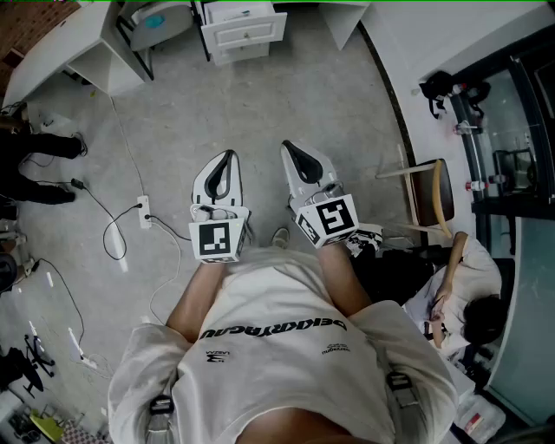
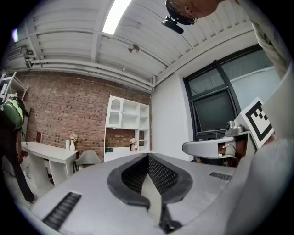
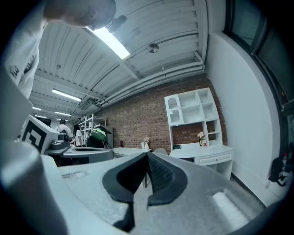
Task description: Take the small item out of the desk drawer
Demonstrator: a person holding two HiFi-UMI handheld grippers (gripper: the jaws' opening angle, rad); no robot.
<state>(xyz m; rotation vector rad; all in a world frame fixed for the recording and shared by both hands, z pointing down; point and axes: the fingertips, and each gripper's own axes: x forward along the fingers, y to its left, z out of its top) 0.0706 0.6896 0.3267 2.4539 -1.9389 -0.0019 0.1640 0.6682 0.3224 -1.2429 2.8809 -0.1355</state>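
A white desk (image 1: 52, 52) with a white drawer unit (image 1: 244, 30) stands at the far end of the floor. The drawer front (image 3: 213, 159) looks shut, and no small item shows. I hold both grippers in front of my chest, pointing toward the desk and well short of it. The left gripper (image 1: 227, 158) has its jaws together with nothing between them, which the left gripper view (image 2: 148, 158) also shows. The right gripper (image 1: 290, 149) is likewise shut and empty (image 3: 148, 158).
A power strip (image 1: 143, 212) and cables lie on the grey floor to the left. A wooden chair (image 1: 427, 195) and a seated person (image 1: 468, 295) are at the right. Someone's legs (image 1: 39, 165) show at the left edge. A grey chair (image 1: 160, 19) stands at the desk.
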